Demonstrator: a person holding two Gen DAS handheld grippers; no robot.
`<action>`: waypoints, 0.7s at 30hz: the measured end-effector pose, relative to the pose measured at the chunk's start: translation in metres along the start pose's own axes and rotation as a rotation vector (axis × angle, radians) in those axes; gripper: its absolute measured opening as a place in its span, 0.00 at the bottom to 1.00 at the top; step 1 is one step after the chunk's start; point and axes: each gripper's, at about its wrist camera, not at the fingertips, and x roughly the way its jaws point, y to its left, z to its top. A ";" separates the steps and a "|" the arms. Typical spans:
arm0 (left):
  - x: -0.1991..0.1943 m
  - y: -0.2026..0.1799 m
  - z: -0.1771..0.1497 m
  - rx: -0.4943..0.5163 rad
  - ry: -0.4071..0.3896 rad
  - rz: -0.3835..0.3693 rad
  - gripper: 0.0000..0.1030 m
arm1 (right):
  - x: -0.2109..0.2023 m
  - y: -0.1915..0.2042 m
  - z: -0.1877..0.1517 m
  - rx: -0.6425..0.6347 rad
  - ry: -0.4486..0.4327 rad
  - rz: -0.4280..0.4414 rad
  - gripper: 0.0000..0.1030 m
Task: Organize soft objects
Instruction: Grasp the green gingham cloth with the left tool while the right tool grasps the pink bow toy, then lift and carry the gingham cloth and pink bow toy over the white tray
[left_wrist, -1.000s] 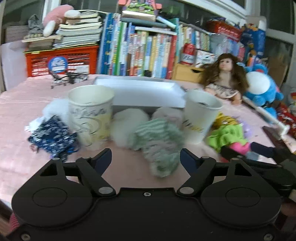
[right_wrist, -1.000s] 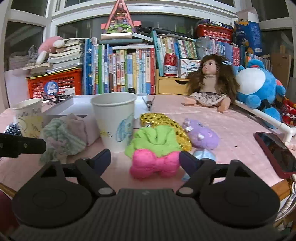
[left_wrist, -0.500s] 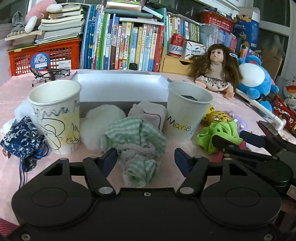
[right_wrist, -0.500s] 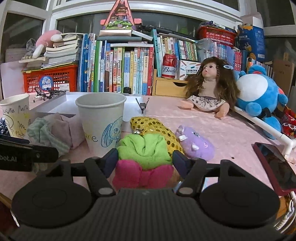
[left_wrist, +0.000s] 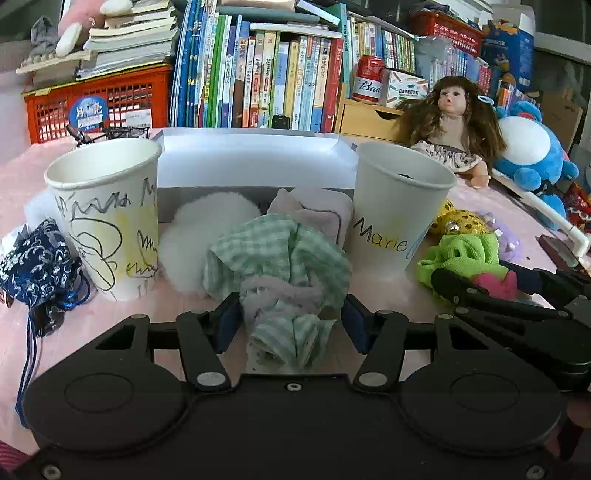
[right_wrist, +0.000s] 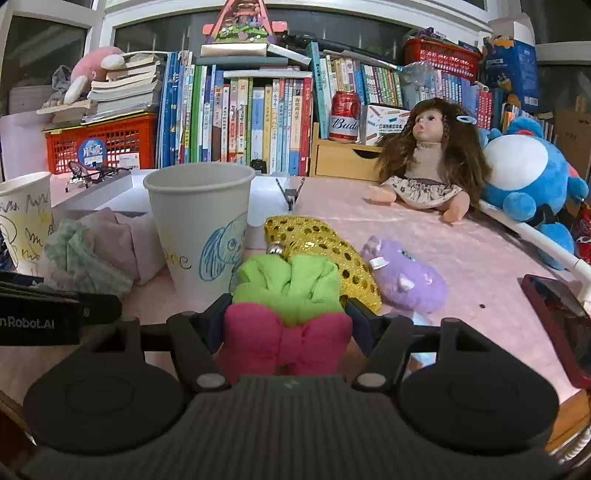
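Left gripper was down over the green checked cloth, fingers closing. The cloth's lower bunch sat between them: left pad looked to touch the fabric, right pad showed a gap, so not clamped yet. The cloth lay crumpled on the pink counter between the scribbled paper cup and the "Marie" cup, in front of the white fluffy pad and a folded mauve cloth, touching both.

Right gripper had the pink bow between its fingers, both pads looked pressed on its sides. Counted that as a grip on the bow. The green ruffled piece lay right behind the bow and touching it; couldn't tell whether the two were joined. The gold sequin pouch and purple plush sat just beside.

Handling call:
- Everything here was light, limp and compressible. No breakage risk.
- Checked cloth would drape and trail when lifted. A mauve strip was tangled in the bunch and might come along. Best hold was the thick gathered bunch, not a loose edge.
- Bow was padded, would squash then hold. Best taken across the two lobes, as it was.
- Both cups were light and close; dragging fabric could tip them.
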 end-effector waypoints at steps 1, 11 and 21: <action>0.000 -0.001 0.000 0.002 -0.002 0.002 0.51 | 0.000 0.000 0.000 -0.001 0.003 0.001 0.73; -0.009 0.004 0.001 -0.011 -0.004 -0.002 0.38 | -0.010 0.000 0.000 -0.005 0.002 0.020 0.62; -0.030 -0.002 0.010 0.020 -0.037 -0.028 0.36 | -0.029 -0.001 0.012 0.016 -0.051 0.047 0.59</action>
